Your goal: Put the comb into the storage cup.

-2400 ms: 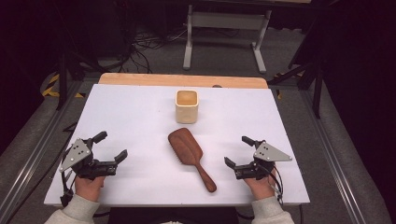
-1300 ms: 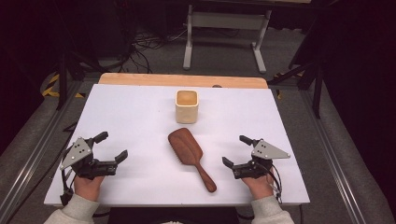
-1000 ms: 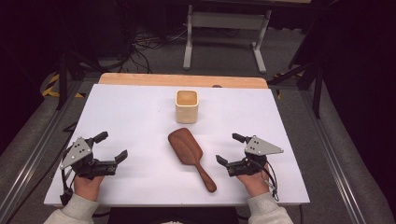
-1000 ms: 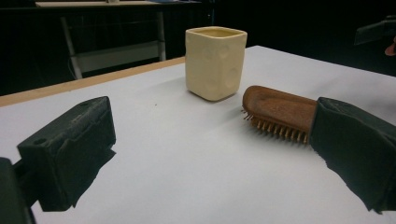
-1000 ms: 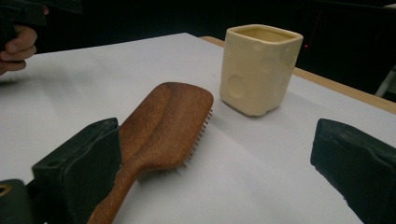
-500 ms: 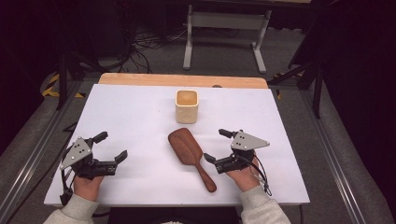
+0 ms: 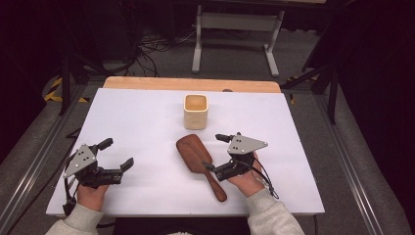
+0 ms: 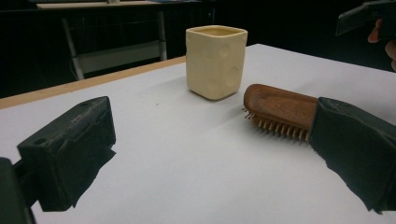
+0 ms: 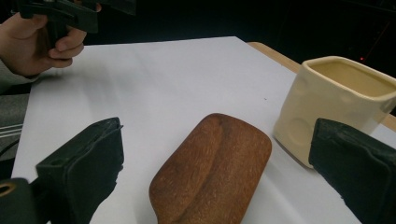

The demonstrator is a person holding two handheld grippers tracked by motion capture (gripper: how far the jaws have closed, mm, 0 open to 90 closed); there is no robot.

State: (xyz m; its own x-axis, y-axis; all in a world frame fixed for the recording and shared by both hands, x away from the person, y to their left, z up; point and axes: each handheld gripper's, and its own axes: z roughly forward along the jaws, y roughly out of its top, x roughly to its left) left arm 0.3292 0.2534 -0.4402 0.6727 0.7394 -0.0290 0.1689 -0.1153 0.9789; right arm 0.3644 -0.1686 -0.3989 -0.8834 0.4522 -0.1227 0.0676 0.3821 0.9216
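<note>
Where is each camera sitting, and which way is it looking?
High view: sits above the person's side, looking forward and down at the white table; both forearms, hands, the left claw and the right claw show.
Left gripper view: rides the left claw, looking across the table at the cream cup and the wooden hairbrush; its two black jaws show.
Right gripper view: rides the right claw, looking over the hairbrush toward the person's left hand; its jaws show.
All three views share the cup and hairbrush.

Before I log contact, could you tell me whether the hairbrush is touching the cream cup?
Apart. In the high view, bare white table separates the hairbrush from the cream cup.
</note>
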